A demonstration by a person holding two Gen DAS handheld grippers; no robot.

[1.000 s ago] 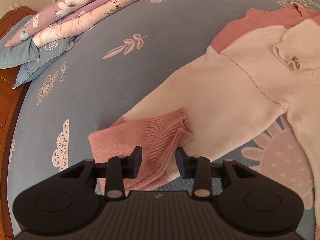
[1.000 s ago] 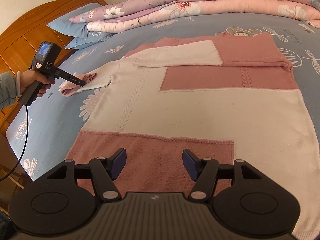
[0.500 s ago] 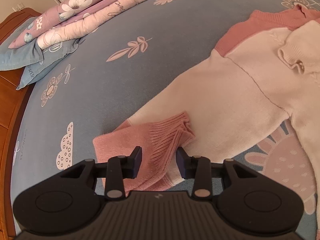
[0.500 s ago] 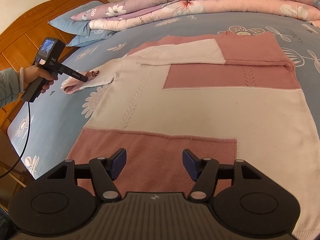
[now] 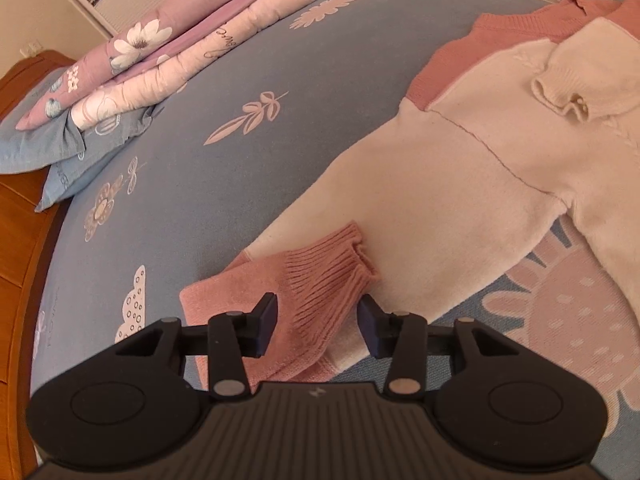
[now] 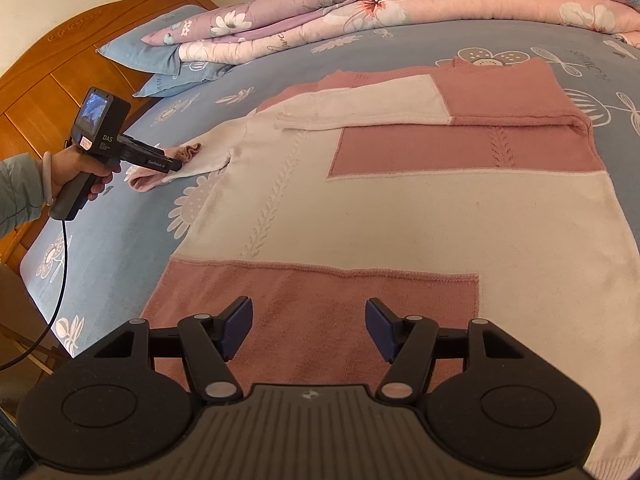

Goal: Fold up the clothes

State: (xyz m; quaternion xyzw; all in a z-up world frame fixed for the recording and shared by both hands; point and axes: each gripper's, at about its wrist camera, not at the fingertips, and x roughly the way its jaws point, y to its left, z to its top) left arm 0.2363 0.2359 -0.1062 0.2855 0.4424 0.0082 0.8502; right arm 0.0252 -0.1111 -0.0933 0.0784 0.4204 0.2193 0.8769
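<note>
A pink and cream knit sweater (image 6: 420,208) lies spread flat on the bed, with its far sleeve (image 6: 360,106) folded across the chest. Its near sleeve (image 5: 420,200) stretches out to the left and ends in a pink ribbed cuff (image 5: 328,280) doubled back on itself. My left gripper (image 5: 317,322) is open, with its jaws either side of that cuff and not closed on it; it also shows in the right wrist view (image 6: 172,165). My right gripper (image 6: 308,328) is open and empty, hovering over the pink hem panel (image 6: 320,304).
The bed has a blue sheet (image 5: 180,184) with flower prints. Folded pink and purple quilts (image 6: 380,12) and blue pillows (image 6: 148,46) lie along the far side. A wooden headboard (image 6: 52,76) stands at the left. A cable hangs from the left gripper's handle.
My left gripper has opened a little wider and drawn slightly back over the cuff. My right gripper has barely moved.
</note>
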